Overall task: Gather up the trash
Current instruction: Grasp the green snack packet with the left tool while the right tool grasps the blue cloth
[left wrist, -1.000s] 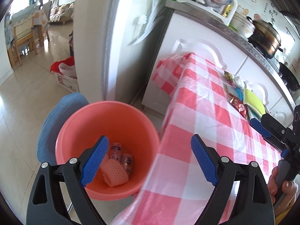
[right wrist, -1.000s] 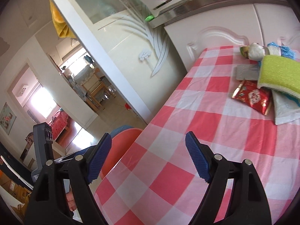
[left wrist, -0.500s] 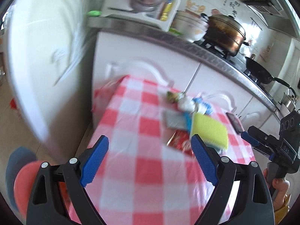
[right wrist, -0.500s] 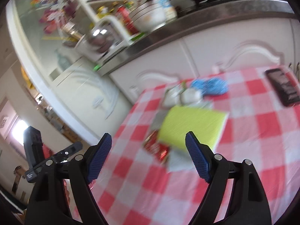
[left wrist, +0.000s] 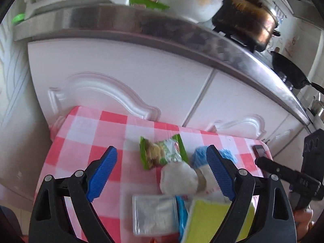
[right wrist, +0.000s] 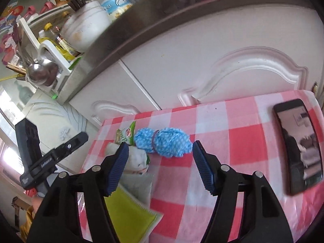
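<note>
On the red-and-white checked table lies trash: a green snack wrapper, a crumpled white wad, a silver foil packet, a yellow-green cloth and a blue-white bundle. My left gripper is open above the wrapper and wad. My right gripper is open, just short of the blue bundle. The wrapper, a white wad and the yellow-green cloth also show in the right wrist view.
A black phone lies at the table's right side. White cabinet doors and a steel counter edge stand right behind the table, with a pot, a pan and a bowl on top.
Both grippers swung away from the pink bucket beside the table and now point at the trash pile near the cabinets. Both stayed open and empty.
</note>
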`<control>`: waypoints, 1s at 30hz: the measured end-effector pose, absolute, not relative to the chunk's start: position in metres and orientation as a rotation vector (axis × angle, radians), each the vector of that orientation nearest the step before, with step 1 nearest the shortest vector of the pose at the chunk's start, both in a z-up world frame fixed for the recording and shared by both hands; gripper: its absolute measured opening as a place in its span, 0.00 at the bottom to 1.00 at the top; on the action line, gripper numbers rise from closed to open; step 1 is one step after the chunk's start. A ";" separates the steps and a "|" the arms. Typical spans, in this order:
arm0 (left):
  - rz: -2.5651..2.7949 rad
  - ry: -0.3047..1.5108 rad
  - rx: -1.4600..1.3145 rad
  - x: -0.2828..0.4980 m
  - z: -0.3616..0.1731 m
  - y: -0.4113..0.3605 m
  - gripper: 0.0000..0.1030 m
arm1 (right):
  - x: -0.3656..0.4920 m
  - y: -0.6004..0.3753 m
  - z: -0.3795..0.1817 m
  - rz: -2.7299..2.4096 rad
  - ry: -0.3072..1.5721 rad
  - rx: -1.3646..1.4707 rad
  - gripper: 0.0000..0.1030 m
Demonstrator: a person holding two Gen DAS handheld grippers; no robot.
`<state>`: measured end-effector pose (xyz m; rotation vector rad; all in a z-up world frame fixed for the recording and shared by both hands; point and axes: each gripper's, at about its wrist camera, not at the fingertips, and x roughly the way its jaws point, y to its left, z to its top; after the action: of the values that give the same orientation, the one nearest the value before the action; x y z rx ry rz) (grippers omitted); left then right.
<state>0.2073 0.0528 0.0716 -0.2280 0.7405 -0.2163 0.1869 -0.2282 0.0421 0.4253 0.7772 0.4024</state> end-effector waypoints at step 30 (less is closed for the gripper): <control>-0.201 0.986 -0.122 0.260 0.014 0.018 0.50 | 0.230 -0.172 0.005 0.582 0.943 0.228 0.36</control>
<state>0.2599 0.0180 0.0145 -0.1216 0.9857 -0.2012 0.2301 -0.1719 0.0047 0.2276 0.9433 0.5817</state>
